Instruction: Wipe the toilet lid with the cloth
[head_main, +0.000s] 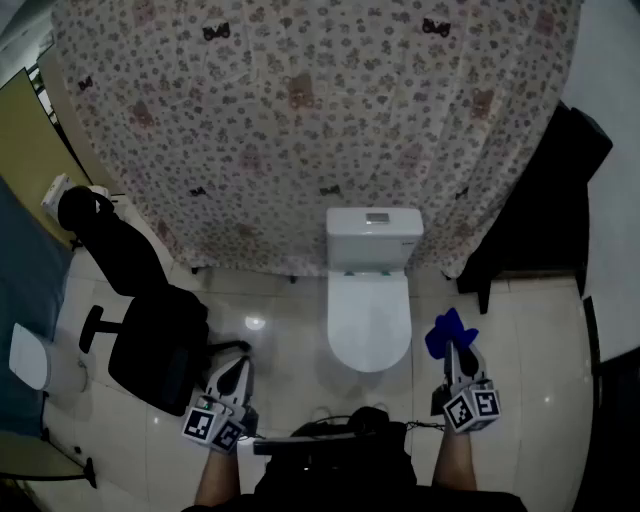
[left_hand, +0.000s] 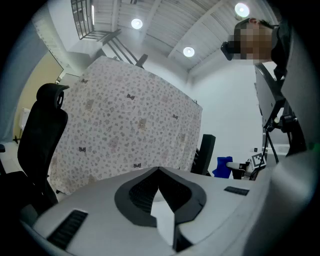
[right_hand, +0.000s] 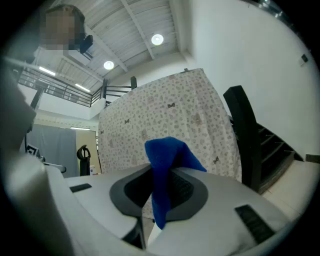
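two hand-held grippers sit low in the head view, one on each side of a white toilet. the right gripper (head_main: 456, 352) points forward, and its jaws are closed on a blue cloth (head_main: 450, 333). the cloth is bunched up and sticks out past the jaw tips. in the right gripper view the same cloth (right_hand: 167, 155) is pinched between the two dark pads. one fold stands above the right gripper (right_hand: 160, 176) and a strip hangs down between the jaws.

the left gripper (head_main: 236, 368) is off to the left of the bowl, over the pale tiled floor (head_main: 540, 380). in the left gripper view its jaws meet at the tips with nothing between them, so the left gripper (left_hand: 159, 172) is closed and empty. the cloth (left_hand: 222, 166) shows as a small blue patch far off to the right in that view.

the toilet lid (head_main: 369, 320) is down. it lies between the two grippers and a little ahead of them. the cloth is held in the air just to the right of the lid's front edge, not touching it. behind the lid stands the cistern (head_main: 373, 238), backed by a patterned sheet (head_main: 300, 120) that fills the top of the head view. a black office chair (head_main: 150, 330) stands to the left, near the left gripper.
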